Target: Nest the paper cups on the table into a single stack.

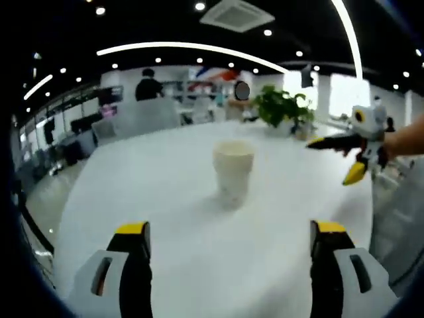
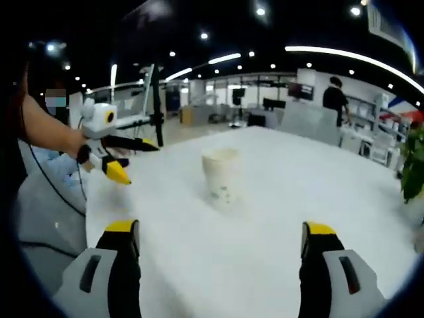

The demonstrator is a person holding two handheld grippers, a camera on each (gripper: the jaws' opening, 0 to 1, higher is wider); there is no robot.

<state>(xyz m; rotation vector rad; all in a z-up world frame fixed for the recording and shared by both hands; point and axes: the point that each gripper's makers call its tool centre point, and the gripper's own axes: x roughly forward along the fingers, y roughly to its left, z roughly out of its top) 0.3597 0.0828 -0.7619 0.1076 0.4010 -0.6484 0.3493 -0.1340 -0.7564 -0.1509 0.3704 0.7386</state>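
Note:
A cream paper cup [image 1: 232,169] [image 2: 220,175] with a faint print stands upright near the middle of the white table [image 1: 165,172] [image 2: 318,179]; whether more cups are nested in it I cannot tell. My left gripper [image 1: 230,232] points at it from a short way off, open and holding nothing. My right gripper [image 2: 220,230] faces the same cup from another side, also open and holding nothing. Each gripper appears in the other's view, held above the table beside the cup: the right gripper [image 1: 336,158] and the left gripper [image 2: 136,161], both with yellow-tipped jaws apart.
A potted green plant [image 1: 285,109] [image 2: 414,165] stands at the table's far edge. Grey chairs [image 1: 149,116] line the far side, with a person in black [image 1: 149,86] behind them. The holder's forearm [image 1: 404,136] [image 2: 46,129] reaches in over the table edge.

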